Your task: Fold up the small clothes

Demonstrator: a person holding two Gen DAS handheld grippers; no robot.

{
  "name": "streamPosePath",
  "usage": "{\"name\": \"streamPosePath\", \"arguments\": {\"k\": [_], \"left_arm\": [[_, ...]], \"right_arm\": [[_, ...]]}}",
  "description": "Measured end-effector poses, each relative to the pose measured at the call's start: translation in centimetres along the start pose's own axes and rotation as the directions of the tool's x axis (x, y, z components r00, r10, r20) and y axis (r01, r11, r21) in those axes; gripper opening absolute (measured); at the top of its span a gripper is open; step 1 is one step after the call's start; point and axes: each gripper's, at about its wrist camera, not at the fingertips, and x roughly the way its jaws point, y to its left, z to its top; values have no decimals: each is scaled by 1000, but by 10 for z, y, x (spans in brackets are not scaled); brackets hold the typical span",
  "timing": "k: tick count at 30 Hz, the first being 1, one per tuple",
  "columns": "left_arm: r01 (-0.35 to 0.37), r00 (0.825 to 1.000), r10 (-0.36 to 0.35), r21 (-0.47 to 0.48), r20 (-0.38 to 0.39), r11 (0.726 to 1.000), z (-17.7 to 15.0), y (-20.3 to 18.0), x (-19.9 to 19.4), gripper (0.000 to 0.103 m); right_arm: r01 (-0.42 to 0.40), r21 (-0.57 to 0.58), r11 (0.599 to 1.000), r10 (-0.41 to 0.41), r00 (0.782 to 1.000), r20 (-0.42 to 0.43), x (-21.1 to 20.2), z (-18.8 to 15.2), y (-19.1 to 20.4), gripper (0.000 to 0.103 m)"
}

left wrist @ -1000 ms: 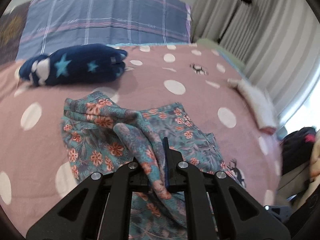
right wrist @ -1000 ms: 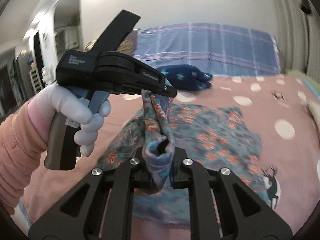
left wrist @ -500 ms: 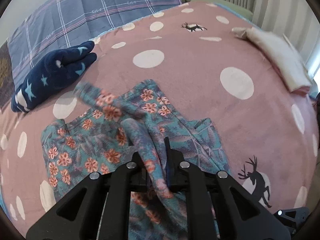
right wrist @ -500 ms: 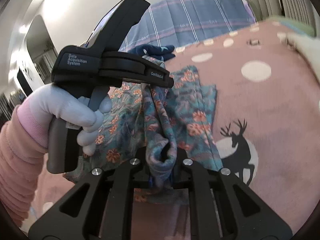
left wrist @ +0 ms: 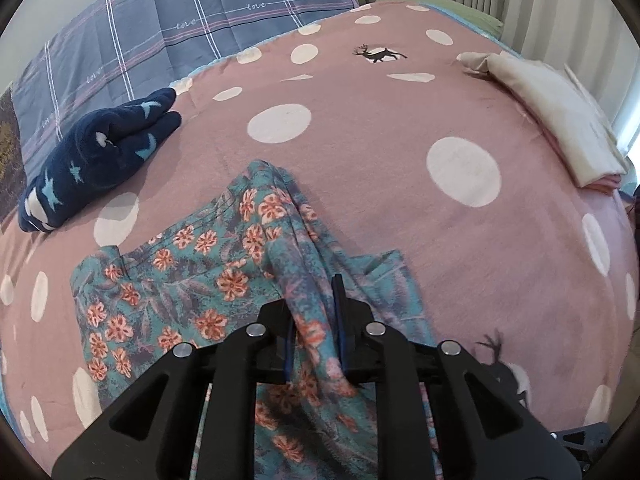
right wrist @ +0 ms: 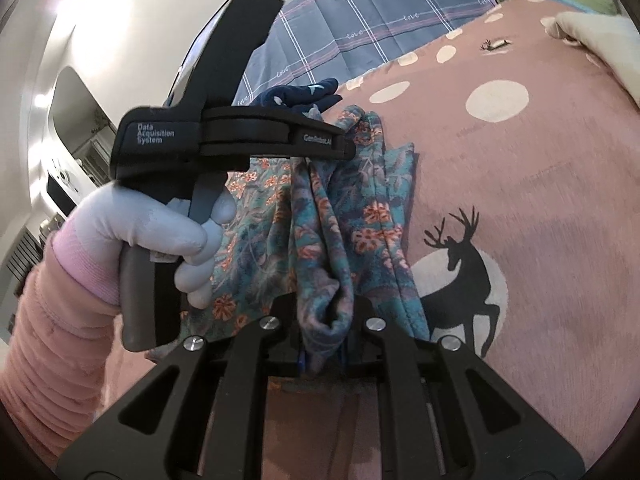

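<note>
The left gripper had its fingers pinched on a bunched fold of the teal floral cotton garment, and the right gripper likewise had its fingers clamped on a gathered ridge of the same cloth, lifted off the bed. The rest of the garment lay spread on the pink blanket with white dots and black deer, its far edge toward the pillow. In the right wrist view the gloved left hand gripped the left gripper's handle. A navy fleece bundle with pale stars lay well apart at the left, near the blue plaid pillow. A folded cream cloth, slightly blurred, lay near the bed's right edge.
</note>
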Motion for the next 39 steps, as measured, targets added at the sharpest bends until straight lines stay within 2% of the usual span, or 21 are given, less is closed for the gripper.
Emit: {"name": "streamPosePath", "arguments": {"k": [4,5,6,7,9,13,15,17,19,24,27,31,34,37,39], "left_arm": [[20,1000,-20,12,20,1000,5,-10,-2,16],[17,1000,-18,20,18,1000,5,-12,0,21],[19,1000,-19,38,0,999,4,-15,4,35],[19,1000,-19,46,-8,999,3,-16,6,39],[17,1000,-18,49,3,999,0,-13,1,39],[36,995,-37,14,88,999,-11,6,-40,44],[-8,988,5,21,155,1000,-27,17,-73,51],[-50,980,44,28,195,998,-44,25,-93,53],[-63,974,60,6,219,998,-74,37,-113,54],[-71,978,74,-19,196,997,-159,45,-137,54],[-59,982,62,-25,176,998,-198,39,-141,54],[-70,985,69,4,157,998,-221,30,-133,54],[-79,985,79,-11,155,997,-224,29,-123,54],[-152,974,157,-44,163,987,-220,31,-113,54],[-175,971,184,-70,153,982,-217,34,-105,54]], "right_arm": [[-17,23,1000,17,999,31,-10,7,-5,11],[-12,20,1000,12,999,38,-12,8,-5,11],[-9,19,1000,9,999,34,-13,7,-5,11],[-5,19,1000,5,1000,17,-11,6,-7,11],[-4,46,999,5,999,-35,-4,2,-15,15],[-45,110,993,52,997,-57,-4,-3,-29,17],[-48,111,993,54,997,-55,-6,-2,-31,19],[-42,112,993,48,998,-51,-8,-3,-32,22],[-50,123,991,56,997,-51,-6,-3,-33,23],[-40,124,991,46,998,-48,-7,-2,-32,21],[-27,112,993,33,998,-49,-8,-2,-28,19],[-22,106,994,26,999,-43,-10,3,-22,16],[-18,97,995,21,999,-34,-13,8,-15,16],[-3,91,996,6,999,-32,-14,10,-13,16],[-3,108,994,7,999,-35,-14,9,-14,15]]}}
